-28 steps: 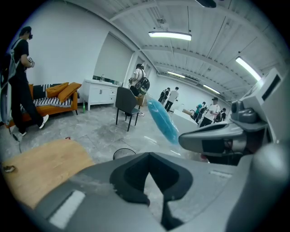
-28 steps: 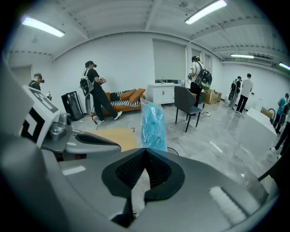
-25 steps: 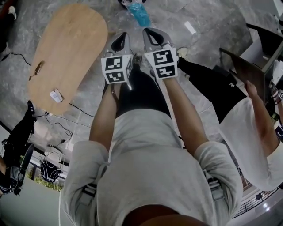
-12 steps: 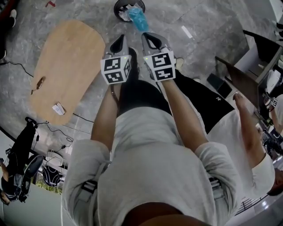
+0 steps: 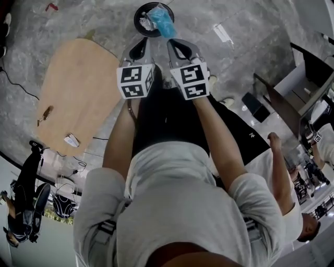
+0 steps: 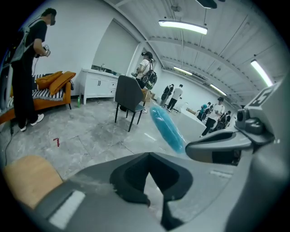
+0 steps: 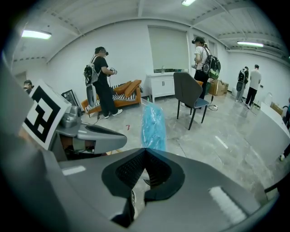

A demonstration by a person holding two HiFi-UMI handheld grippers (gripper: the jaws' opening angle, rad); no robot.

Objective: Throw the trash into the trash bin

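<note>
A crumpled blue plastic wrapper (image 5: 163,22) sticks out of my right gripper (image 5: 175,43), which is shut on its lower end. In the head view the wrapper hangs over the right side of a round black trash bin (image 5: 140,11) on the floor, with pale rubbish inside. The right gripper view shows the wrapper (image 7: 153,127) standing up past the closed jaws (image 7: 145,154). My left gripper (image 5: 141,48) rides beside the right one, jaws together and nothing in them (image 6: 149,158). From the left gripper view the wrapper (image 6: 166,128) and the right gripper (image 6: 217,147) show on the right.
An oval wooden table (image 5: 73,88) stands left of me with a white packet (image 5: 70,140) and a small brown item (image 5: 45,113). Another person (image 5: 271,156) is close on my right. A dark chair (image 6: 129,97) and several standing people are further off.
The bin has come fully into the head view and now lies just beyond the gripper tips. The table has slid down and left. Both grippers stay side by side, the wrapper still held.
</note>
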